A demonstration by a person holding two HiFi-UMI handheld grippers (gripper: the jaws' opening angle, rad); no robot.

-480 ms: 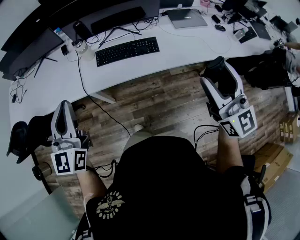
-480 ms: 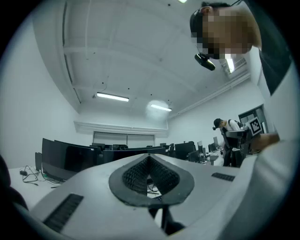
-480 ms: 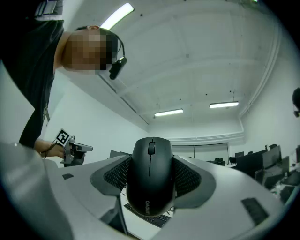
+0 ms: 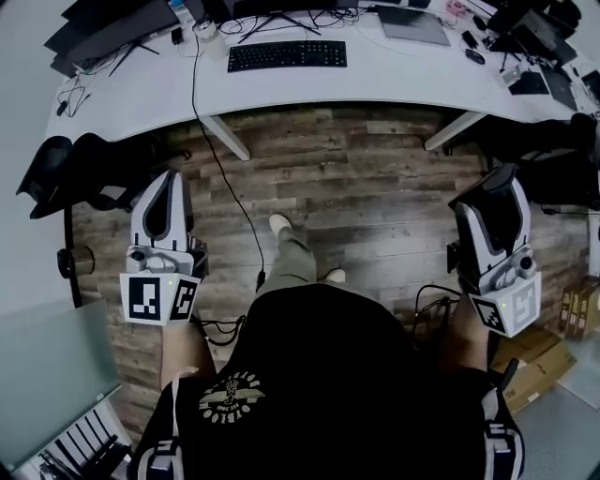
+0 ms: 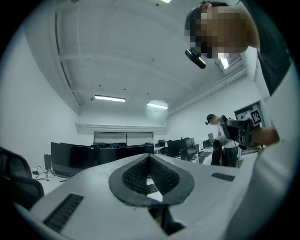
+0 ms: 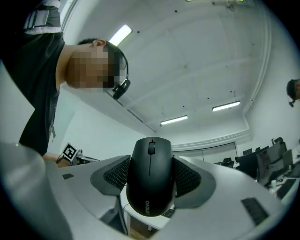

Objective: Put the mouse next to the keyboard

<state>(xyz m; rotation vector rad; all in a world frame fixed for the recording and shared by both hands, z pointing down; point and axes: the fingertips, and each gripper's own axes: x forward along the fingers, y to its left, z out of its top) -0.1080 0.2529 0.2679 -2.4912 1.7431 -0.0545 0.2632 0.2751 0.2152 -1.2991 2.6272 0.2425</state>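
A white, curved worktop [image 4: 394, 80] spans the far edge of the head view on white slanted legs [image 4: 228, 138]. On it lie a black keyboard [image 4: 286, 54] near the middle, a closed grey laptop [image 4: 414, 25] further right, dark monitors [image 4: 108, 36] at the left end, and a small dark object [image 4: 475, 56] and other dark gear too small to name at the right end. Below it a wood-plank floor [image 4: 356, 192] carries cardboard boxes [image 4: 536, 364] at the right, and a black cable [image 4: 208, 141] drops onto it from the worktop.
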